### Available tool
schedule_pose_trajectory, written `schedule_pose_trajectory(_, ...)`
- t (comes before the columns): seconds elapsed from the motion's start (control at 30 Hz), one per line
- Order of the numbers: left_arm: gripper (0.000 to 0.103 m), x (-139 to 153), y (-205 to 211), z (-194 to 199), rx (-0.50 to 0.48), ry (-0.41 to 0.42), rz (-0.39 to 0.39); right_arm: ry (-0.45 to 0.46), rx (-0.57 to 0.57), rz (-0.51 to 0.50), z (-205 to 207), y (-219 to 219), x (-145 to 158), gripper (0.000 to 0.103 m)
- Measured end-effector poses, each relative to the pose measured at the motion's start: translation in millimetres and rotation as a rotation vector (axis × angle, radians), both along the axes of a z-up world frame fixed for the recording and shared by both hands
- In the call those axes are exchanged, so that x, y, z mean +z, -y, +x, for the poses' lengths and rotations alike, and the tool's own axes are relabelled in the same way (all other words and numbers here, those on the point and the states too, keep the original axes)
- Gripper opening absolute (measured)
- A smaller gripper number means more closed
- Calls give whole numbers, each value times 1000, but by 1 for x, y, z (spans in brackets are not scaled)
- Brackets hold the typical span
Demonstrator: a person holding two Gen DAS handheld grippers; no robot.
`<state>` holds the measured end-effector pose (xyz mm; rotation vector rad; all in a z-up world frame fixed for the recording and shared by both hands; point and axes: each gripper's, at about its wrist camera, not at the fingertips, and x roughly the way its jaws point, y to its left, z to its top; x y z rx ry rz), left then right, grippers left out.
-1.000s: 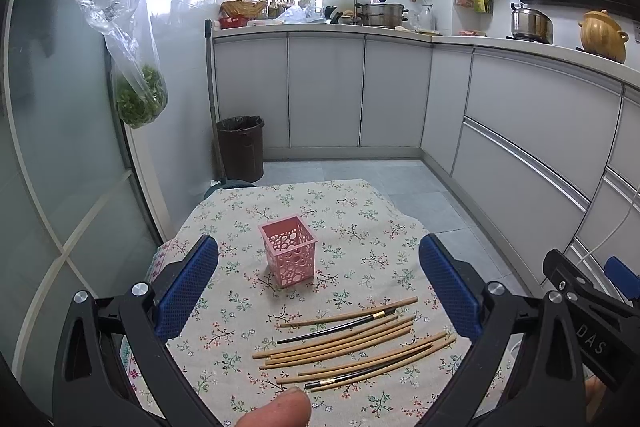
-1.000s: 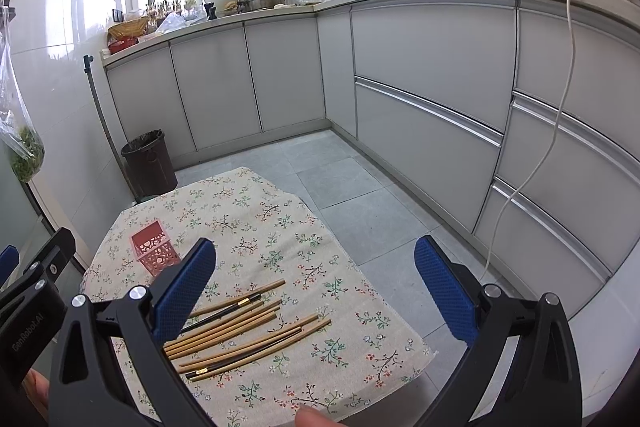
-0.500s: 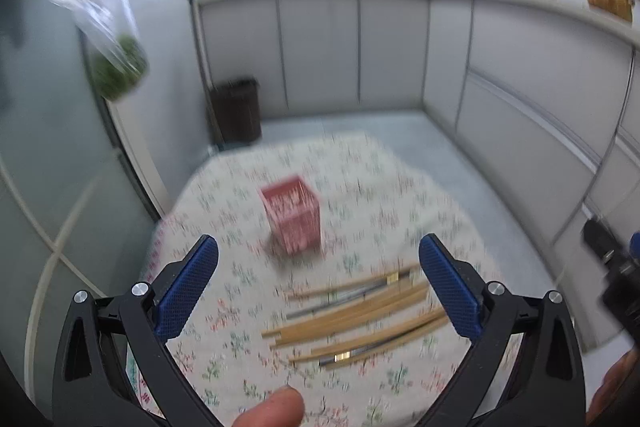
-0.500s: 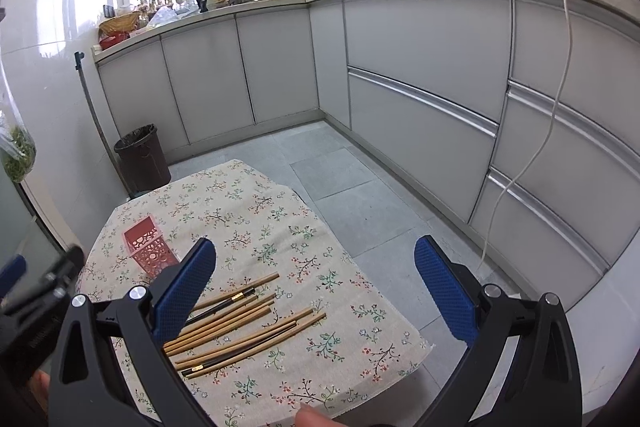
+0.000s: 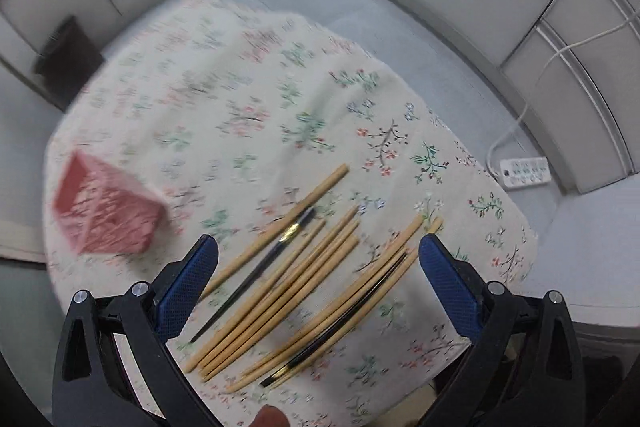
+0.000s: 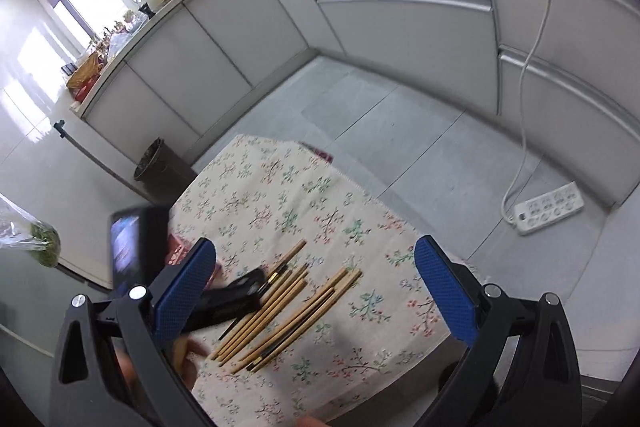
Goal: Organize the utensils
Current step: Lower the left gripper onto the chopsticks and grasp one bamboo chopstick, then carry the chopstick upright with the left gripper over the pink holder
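Observation:
Several bamboo chopsticks [image 5: 300,279] and two black ones [image 5: 264,267] lie side by side on the floral tablecloth [image 5: 260,115]. My left gripper [image 5: 316,259] hangs open just above them, its blue pads to either side of the bundle and nothing held. A blurred pink slotted basket [image 5: 108,211] stands upright to the left. In the right wrist view my right gripper [image 6: 316,267] is open and higher up, over the same chopsticks [image 6: 288,311]. The left gripper's black body [image 6: 228,299] covers the chopsticks' left ends and most of the basket [image 6: 176,253].
The small table ends close on the right and near sides. A white power strip [image 6: 548,211] with its cord lies on the tiled floor to the right. A dark bin [image 6: 160,167] stands behind the table, and grey cabinets [image 6: 380,27] ring the room.
Both grippers have tilted downward toward the table. The left one has dropped close over the chopsticks and now shows in the right wrist view. Both stay open.

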<state>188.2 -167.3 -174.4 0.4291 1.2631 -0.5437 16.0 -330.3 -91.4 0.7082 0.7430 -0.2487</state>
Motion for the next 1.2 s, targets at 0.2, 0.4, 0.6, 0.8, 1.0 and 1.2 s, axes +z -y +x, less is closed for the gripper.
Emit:
schedule_pose_trajectory(0.2,76,-59,28,41,-59,-107,144,-22,-22,-1,11,17,-7,97)
schedule_pose_trajectory(0.4,44,-94,36,56,-90,-162,197,-18,-49,98,13,33,-17,97)
schedule_pose_trajectory(0.6,15,-100,40,62,-125,-140,189,-25,-53,80,17,30,-19,97)
schedule_pose_trajectory(0.8,9,-93,31,63,-109,-63,172,-47,-71,107,21,29,-30,97)
schedule_pose_trajectory(1.0,7,-41,-4,48,-94,55,54,-168,-80,217,37,22,-66,89)
schedule_pose_trajectory(1.2,7,45,-58,-10,-54,244,-97,-357,-79,410,61,10,-127,57)
